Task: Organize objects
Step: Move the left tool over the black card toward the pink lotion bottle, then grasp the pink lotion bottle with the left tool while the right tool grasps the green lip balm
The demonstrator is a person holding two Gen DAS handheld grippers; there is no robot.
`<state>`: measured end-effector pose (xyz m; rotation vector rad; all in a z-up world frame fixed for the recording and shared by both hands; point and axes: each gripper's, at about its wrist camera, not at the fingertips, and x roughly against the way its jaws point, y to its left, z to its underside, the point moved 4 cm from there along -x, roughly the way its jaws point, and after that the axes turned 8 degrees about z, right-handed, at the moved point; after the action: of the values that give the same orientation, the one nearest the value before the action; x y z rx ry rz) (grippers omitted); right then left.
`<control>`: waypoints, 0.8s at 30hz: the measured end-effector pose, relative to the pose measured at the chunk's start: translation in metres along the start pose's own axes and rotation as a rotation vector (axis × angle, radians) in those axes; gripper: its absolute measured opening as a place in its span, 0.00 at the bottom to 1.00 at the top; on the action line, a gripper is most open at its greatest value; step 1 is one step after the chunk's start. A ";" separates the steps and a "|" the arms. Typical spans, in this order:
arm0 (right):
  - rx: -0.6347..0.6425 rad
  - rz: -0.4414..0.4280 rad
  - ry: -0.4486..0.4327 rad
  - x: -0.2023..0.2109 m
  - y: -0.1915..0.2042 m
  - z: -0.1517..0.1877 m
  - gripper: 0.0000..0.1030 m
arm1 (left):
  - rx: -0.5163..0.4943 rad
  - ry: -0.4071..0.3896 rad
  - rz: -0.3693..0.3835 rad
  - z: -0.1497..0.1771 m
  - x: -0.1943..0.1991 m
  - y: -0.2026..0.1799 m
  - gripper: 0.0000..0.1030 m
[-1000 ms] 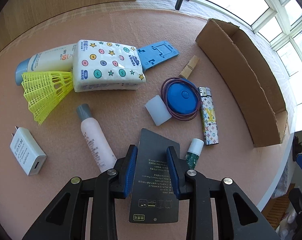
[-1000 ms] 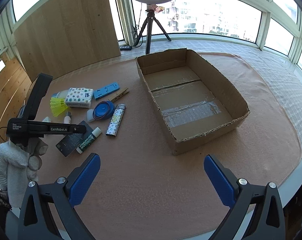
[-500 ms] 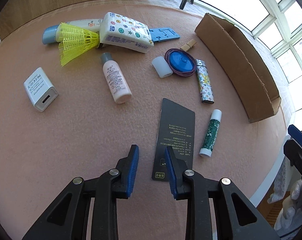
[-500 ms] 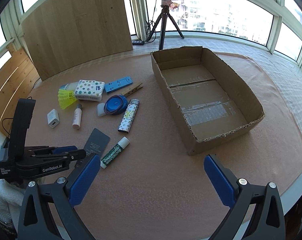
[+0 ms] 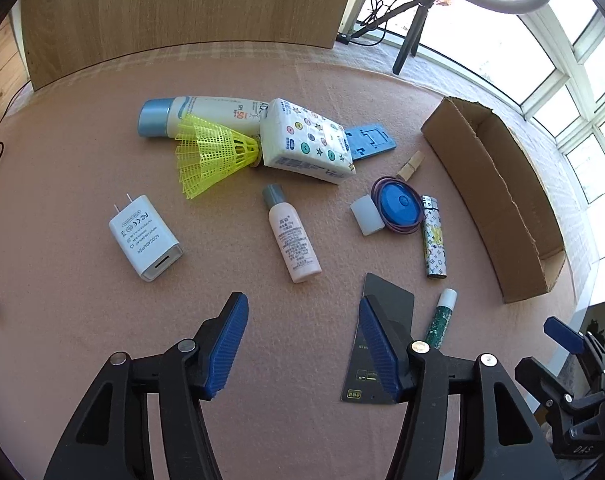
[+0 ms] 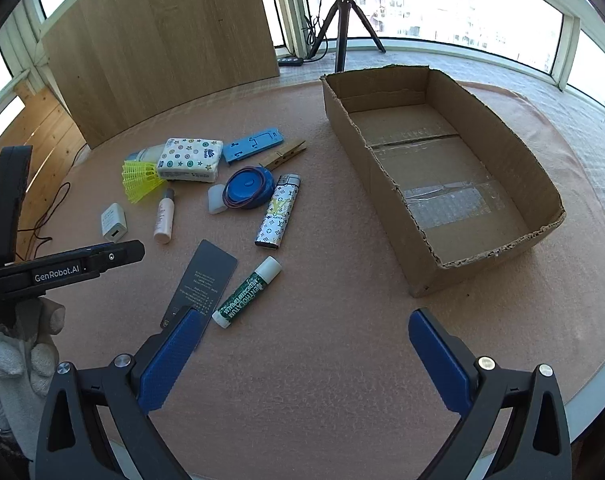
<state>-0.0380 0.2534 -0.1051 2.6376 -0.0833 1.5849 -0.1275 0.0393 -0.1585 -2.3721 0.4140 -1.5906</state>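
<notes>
Small objects lie scattered on a pink felt table: a black card, a green lip balm, a patterned lighter, a pink bottle, a white charger, a yellow shuttlecock, a tissue pack and a blue round case. The empty cardboard box stands at the right. My left gripper is open and empty above the table, its right finger over the card. My right gripper is open and empty.
A sunscreen tube, a blue phone stand, a clothespin and a white eraser lie among the objects. A wooden panel stands behind the table. A tripod stands on the floor beyond.
My left gripper has let go of the black card, opened wide and drawn back from the objects. The card now lies flat on the table. My right gripper has shifted slightly.
</notes>
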 end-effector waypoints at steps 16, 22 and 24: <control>-0.082 -0.049 0.157 -0.056 0.025 -0.012 0.65 | -0.027 0.032 -0.087 -0.038 -0.044 0.010 0.59; -0.044 -0.006 0.167 -0.069 0.038 -0.015 0.58 | -0.037 0.040 -0.102 -0.037 -0.053 0.014 0.54; -0.006 0.025 0.163 -0.071 0.043 -0.015 0.49 | -0.043 0.046 -0.109 -0.036 -0.057 0.014 0.48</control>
<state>-0.0878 0.2123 -0.1596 2.5011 -0.1132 1.7964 -0.1831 0.0455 -0.1987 -2.4325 0.3362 -1.7029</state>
